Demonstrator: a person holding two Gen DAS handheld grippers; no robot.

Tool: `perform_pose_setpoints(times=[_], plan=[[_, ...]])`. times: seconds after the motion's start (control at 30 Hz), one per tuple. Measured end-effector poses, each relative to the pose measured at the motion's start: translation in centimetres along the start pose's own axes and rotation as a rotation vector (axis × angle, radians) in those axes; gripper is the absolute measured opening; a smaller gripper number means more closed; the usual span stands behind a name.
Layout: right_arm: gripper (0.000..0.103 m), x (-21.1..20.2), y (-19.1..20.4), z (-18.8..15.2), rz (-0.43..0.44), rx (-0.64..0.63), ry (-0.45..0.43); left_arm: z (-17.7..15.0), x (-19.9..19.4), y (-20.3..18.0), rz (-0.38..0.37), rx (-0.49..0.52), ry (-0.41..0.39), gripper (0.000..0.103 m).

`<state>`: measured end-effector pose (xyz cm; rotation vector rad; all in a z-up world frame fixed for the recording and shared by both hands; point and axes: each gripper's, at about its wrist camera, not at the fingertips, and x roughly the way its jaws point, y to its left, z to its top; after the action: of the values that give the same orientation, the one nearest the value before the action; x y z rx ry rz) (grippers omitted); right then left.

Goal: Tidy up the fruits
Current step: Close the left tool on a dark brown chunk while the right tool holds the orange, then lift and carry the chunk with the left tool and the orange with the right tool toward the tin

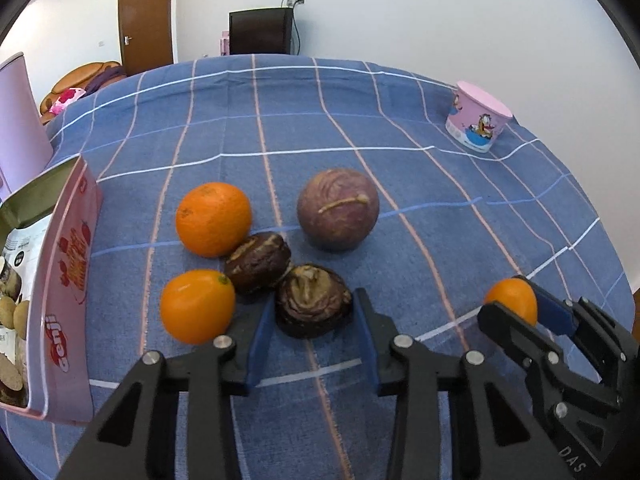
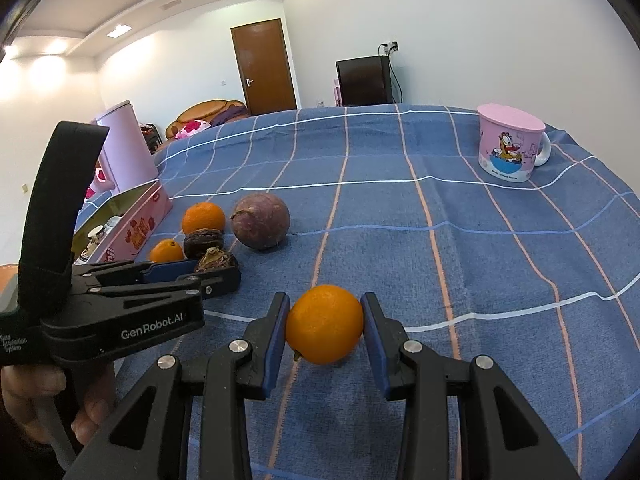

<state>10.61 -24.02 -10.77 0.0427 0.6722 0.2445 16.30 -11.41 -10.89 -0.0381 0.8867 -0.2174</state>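
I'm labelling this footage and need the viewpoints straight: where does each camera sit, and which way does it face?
Left wrist: on the left tool, angled down at the checked tablecloth; its fingers grip a dark wrinkled fruit, right tool at lower right.
Right wrist: on the right tool, gripping a small orange; left tool and a hand at left.
Shared: purple round fruit, pink mug, pink tin.

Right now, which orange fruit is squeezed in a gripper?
The small orange lying apart from the pile, between the right gripper pads. The other two oranges sit free beside the pink tin.
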Motion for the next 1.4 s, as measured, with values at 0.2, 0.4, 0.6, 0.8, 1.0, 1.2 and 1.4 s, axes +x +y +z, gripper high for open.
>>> perform_pose_setpoints(times=[0.2,0.4,0.6,0.8,1.0,1.2,1.4], plan=[[0.038,-0.5,0.0,-0.1,0.003,-0.004,-0.031,-0.2,-0.5,-0.1,-0.008,0.012,-0.021,0.040],[0.038,-1.3,0.2,-0.2,0.009,-0.017,-0.086,-0.4,-1.2,-0.4,-0.007,0.032,-0.057,0.040],[0.038,-1.9,0.4,-0.3,0.013,-0.025,-0.126,-0.7,-1.9,-0.6,0.004,0.049,-0.087,0.040],[0.038,-2.7,0.5,-0.4,0.016,-0.023,-0.174,-1.1,-2.9,-1.1,0.022,0.084,-0.135,0.040],[0.038,-3.2,0.3,-0.4,0.018,-0.009,-0.205,-1.6,-3.7,-1.7,0.039,0.114,-0.179,0.040],[0.038,-3.7,0.3,-0.6,0.019,-0.010,-0.237,-1.9,-4.4,-1.8,0.042,0.119,-0.218,0.040],[0.038,-4.0,0.3,-0.7,0.019,-0.014,-0.260,-2.3,-4.9,-2.0,0.054,0.130,-0.247,0.040]])
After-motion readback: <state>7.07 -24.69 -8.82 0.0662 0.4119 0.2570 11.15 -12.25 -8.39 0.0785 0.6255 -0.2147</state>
